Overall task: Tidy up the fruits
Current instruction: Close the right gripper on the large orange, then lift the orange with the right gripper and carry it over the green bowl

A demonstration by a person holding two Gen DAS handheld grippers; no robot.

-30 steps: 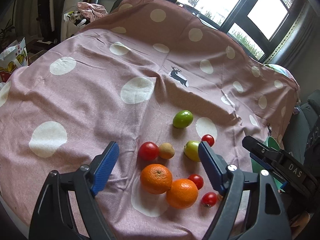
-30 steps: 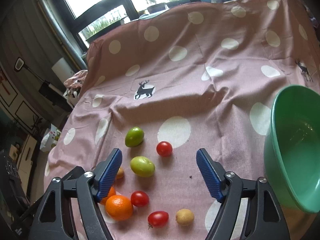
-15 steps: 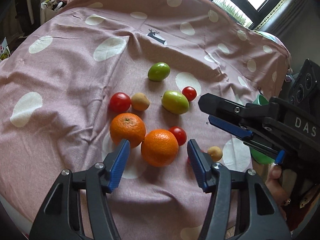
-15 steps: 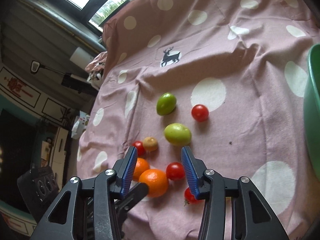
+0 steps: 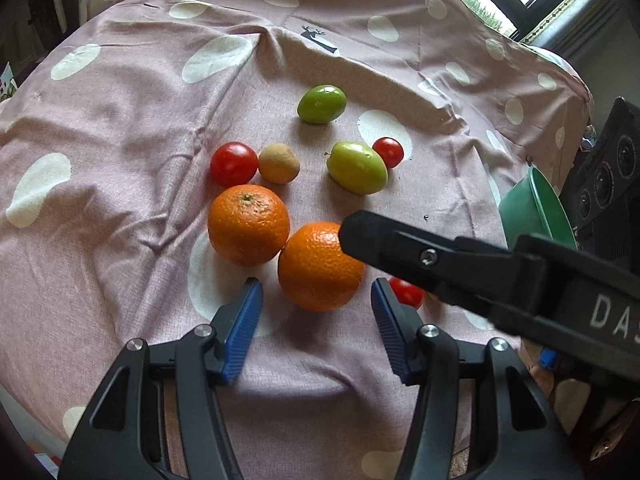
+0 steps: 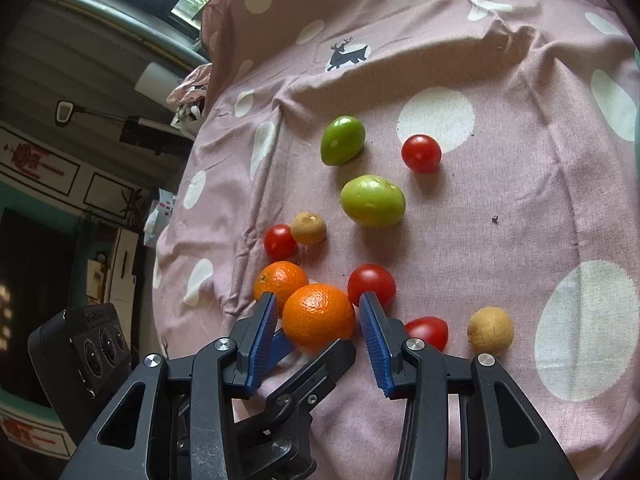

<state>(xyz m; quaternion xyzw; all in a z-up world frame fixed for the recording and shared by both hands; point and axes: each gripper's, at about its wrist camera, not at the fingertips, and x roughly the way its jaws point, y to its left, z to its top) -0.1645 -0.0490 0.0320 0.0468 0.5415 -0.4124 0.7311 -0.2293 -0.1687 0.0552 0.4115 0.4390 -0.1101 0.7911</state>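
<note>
Fruit lies on a pink dotted cloth. Two oranges touch: the near orange and the far orange. My left gripper is open, its blue pads just short of the near orange. My right gripper is open, its pads on either side of the same orange, not closed on it. Its black finger crosses the left wrist view over that orange. Around lie two green fruits, red tomatoes and brown fruits.
A green bowl stands at the right edge of the cloth. A black speaker-like device sits beyond it. Windows are at the far end. Clutter lies off the cloth's left side.
Both grippers have moved down and in toward the near orange. The right gripper's pads have narrowed and now bracket it. The left gripper's opening has narrowed too.
</note>
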